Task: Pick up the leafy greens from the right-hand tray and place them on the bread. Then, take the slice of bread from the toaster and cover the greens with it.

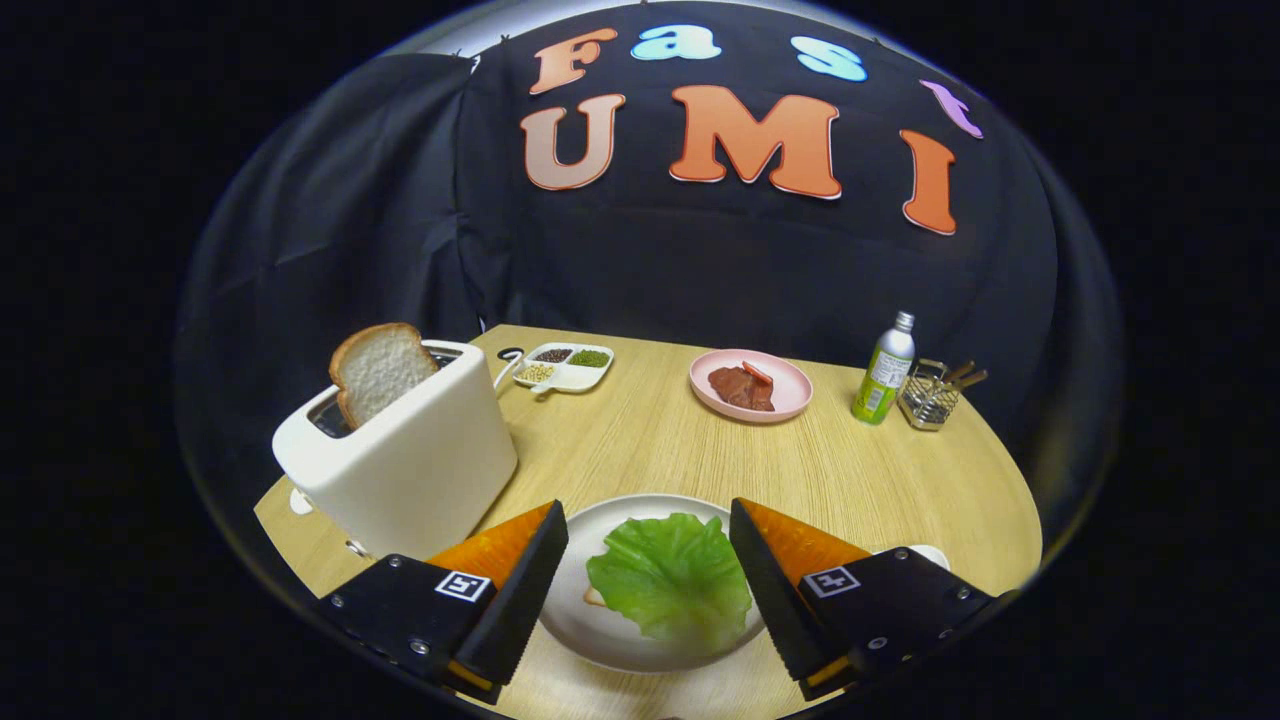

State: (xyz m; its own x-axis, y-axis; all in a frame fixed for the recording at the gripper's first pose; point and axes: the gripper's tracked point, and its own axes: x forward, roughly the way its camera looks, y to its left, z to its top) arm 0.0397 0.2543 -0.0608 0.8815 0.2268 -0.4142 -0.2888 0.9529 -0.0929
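The gripper [648, 560] is held with its fingers spread wide, nothing grasped. Between them, on a round white plate [600, 640], a crinkled green lettuce leaf [672, 588] is laid over a slice of bread, of which only a pale edge [596, 598] is seen. At ten o'clock, a smooth cream toaster [410, 455] is found with a porous white bread slice [380, 372] standing up out of its slot. That slice is judged light, soft and easily crushed, best pinched gently across its faces near the crusted top. Beyond, at one o'clock, a pink plate [790, 395] is set on the wood-grain table [650, 440].
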